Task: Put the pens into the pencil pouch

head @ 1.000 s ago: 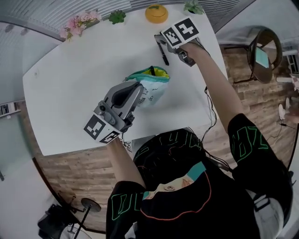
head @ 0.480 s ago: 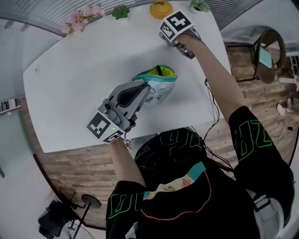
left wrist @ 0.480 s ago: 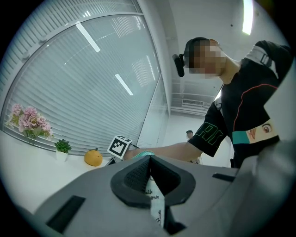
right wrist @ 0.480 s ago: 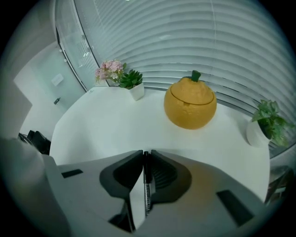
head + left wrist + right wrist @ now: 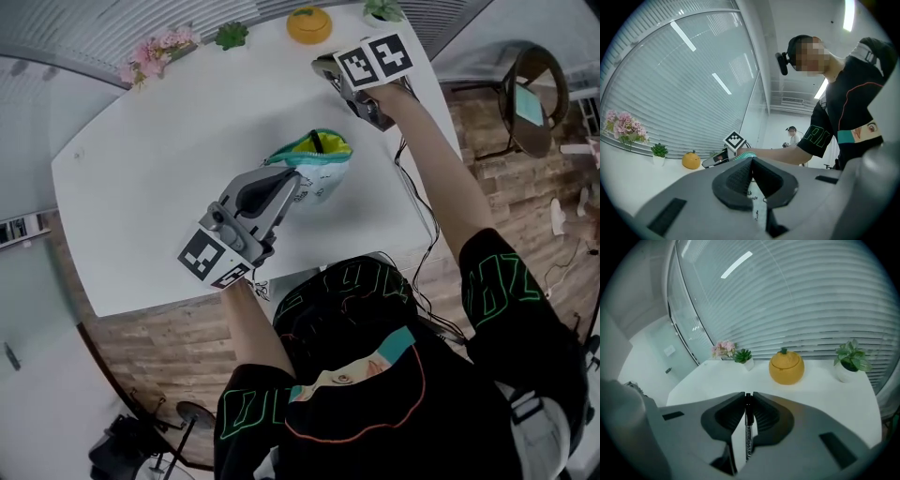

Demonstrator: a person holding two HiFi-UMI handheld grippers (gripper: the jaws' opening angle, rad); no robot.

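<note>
The teal-rimmed white pencil pouch stands open at the middle of the white table, with one black pen sticking out of it. My left gripper is shut on the pouch's near side; in the left gripper view its jaws pinch the white fabric. At the far right of the table my right gripper is raised a little. Its jaws have just been closing, and in the right gripper view they are shut on a black pen that runs lengthwise between the pads.
Along the table's far edge stand pink flowers, a small succulent, an orange pumpkin-shaped jar and a potted plant. A round chair stands on the wooden floor to the right. A blinded window lies behind the table.
The black pen that lay on the table by the right gripper is gone from there; the right gripper went down over it and has come back up with it. The left gripper has kept still on the pouch.
</note>
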